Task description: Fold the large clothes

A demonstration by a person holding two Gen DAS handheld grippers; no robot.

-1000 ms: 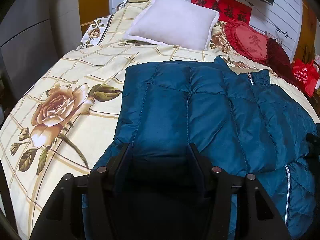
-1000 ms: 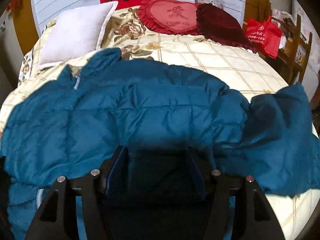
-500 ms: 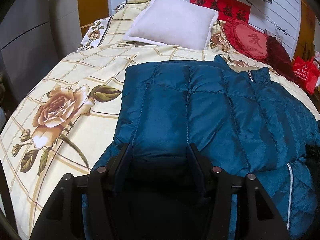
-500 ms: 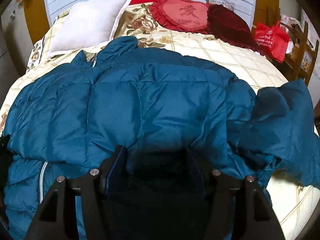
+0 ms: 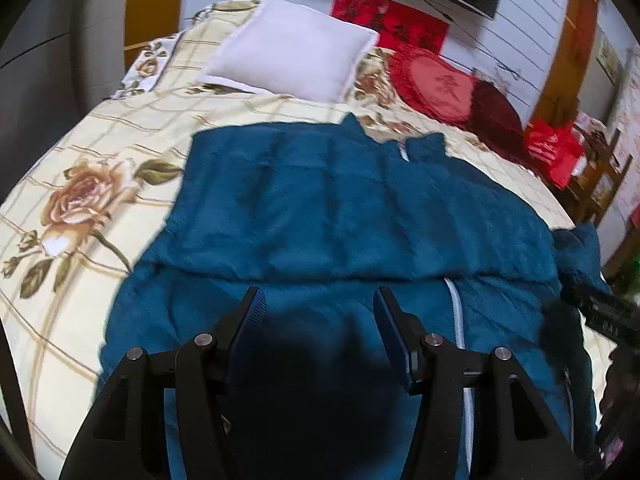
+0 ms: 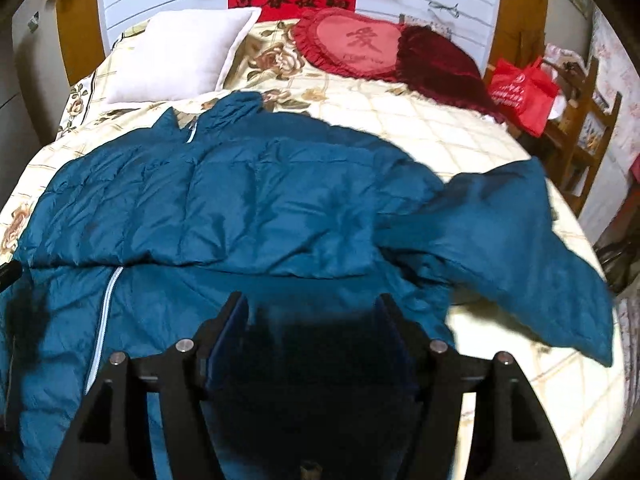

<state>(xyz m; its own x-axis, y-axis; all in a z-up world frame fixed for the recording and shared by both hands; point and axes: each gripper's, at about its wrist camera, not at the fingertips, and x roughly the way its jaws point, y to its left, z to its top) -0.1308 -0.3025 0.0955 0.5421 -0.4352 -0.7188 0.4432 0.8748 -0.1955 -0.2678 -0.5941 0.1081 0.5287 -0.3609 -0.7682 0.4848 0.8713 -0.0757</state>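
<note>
A teal puffer jacket (image 5: 340, 208) (image 6: 260, 208) lies spread on the bed, with one layer folded over itself. That layer's edge runs across just beyond both sets of fingertips. One sleeve (image 6: 520, 240) trails out to the right. The white zipper (image 5: 456, 308) (image 6: 108, 288) shows on the lower layer. My left gripper (image 5: 320, 308) hovers open over the near part of the jacket, its pads off the cloth. My right gripper (image 6: 312, 312) is also above the near part. Its jaws are opening, and only shadowed fabric lies below the gap.
The bed (image 5: 80, 152) has a cream floral cover. At its head lie a white pillow (image 5: 292, 60), a red heart cushion (image 6: 360, 48) and a dark red cushion (image 6: 440, 68). A red bag (image 6: 520, 92) and a wooden chair (image 6: 580, 128) stand at the right.
Both grippers have drawn back toward the near side of the bed and risen a little. The folded layer that filled their jaws now lies beyond the fingertips. The right jaws have widened.
</note>
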